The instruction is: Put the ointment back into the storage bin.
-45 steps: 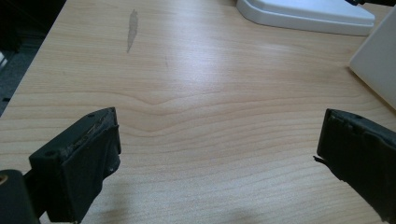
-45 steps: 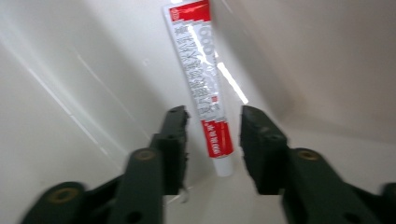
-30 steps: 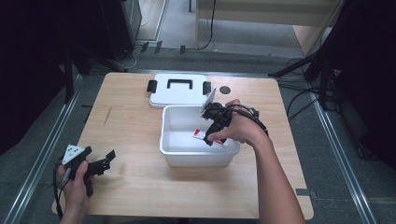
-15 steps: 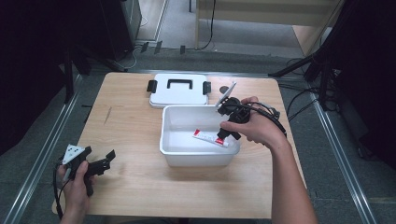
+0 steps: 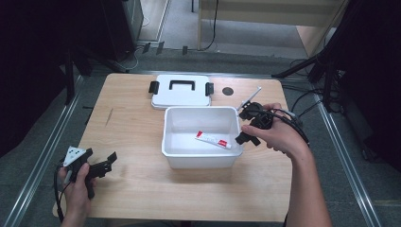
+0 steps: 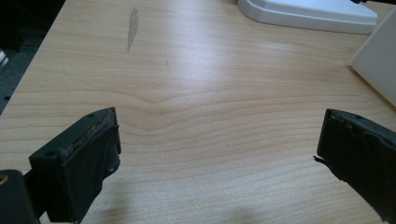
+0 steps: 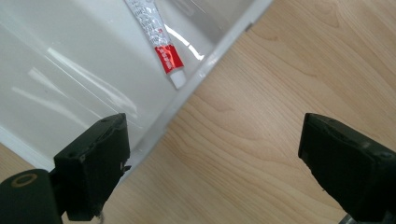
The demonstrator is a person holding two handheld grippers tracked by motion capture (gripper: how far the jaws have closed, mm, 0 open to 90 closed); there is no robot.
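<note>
A white and red tube lies flat on the floor of the white bin in the middle of the table. My right gripper hovers at the bin's right rim, open and holding nothing. In the right gripper view the tube rests against the bin's wall, and the right gripper straddles the rim with one jaw over the bin and one over bare wood. My left gripper sits low at the table's front left, open and holding nothing. Below my left gripper is bare wood.
The bin's white lid with black latches and handle lies flat behind the bin. A small dark round hole sits in the tabletop to its right. The left gripper view shows the lid's edge and a corner of the bin.
My right gripper has come up out of the bin and moved right to its rim, leaving the tube lying inside. The left gripper has stayed put.
</note>
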